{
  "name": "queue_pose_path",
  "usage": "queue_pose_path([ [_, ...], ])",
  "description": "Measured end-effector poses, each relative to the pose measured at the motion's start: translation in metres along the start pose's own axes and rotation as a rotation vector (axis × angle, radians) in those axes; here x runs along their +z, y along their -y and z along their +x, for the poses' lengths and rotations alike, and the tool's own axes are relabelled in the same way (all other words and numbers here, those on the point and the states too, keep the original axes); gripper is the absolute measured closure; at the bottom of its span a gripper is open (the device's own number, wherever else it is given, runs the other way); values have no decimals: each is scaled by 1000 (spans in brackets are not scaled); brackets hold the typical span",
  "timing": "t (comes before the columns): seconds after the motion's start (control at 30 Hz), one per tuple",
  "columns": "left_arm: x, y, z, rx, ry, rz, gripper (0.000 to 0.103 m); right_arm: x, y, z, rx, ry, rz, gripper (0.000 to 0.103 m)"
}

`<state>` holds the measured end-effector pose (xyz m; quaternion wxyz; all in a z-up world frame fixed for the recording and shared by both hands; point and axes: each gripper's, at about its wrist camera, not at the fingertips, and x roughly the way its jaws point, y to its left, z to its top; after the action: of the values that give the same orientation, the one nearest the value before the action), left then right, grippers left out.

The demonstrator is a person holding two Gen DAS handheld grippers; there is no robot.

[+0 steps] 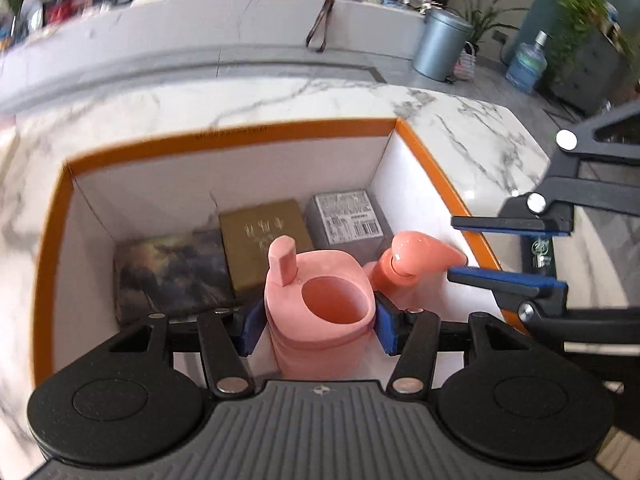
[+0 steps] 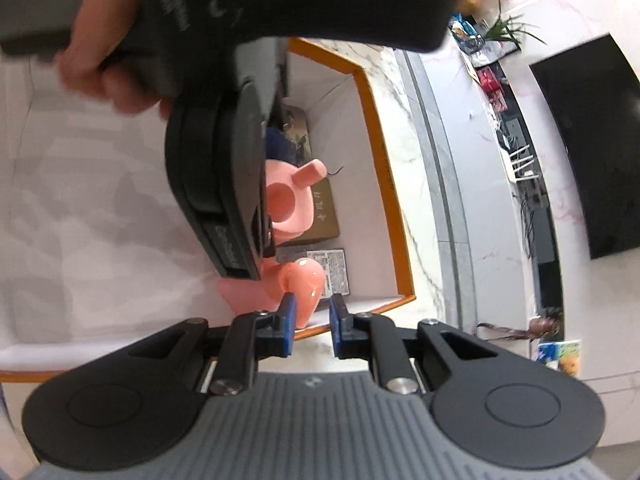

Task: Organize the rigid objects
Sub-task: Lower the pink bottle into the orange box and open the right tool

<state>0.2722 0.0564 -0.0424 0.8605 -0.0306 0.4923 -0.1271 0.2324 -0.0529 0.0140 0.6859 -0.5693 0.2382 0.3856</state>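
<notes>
Pink cup in left gripper

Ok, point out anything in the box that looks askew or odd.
The pink pump top sits detached beside the open pink bottle, not on it. The left hand-held gripper clamps the bottle upright. The three flat boxes look tidy.

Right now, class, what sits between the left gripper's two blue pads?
The pink cup with the stub on its rim, gripped upright inside the orange-rimmed box; the left wrist view shows it clearly between the left gripper pads.
</notes>
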Motion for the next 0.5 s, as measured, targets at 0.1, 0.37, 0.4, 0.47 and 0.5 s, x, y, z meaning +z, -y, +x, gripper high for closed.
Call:
queue_pose_path([
  [0.1,-3,-2,7,9,-15,-2,40,1,2,-2,47,8,29,86],
  [0.37,-10,-1,-6,-60,-56,133,35,8,29,9,173,9,189,81],
  [0.4,-12,1,-7,-62,-61,162,34,9,31,10,189,9,219,81],
  [0.47,-14,6,-5,-61,-75,216,34,9,36,13,204,9,268,81],
  [0.5,-16,7,-6,-59,-80,243,34,10,40,17,202,5,283,79],
])
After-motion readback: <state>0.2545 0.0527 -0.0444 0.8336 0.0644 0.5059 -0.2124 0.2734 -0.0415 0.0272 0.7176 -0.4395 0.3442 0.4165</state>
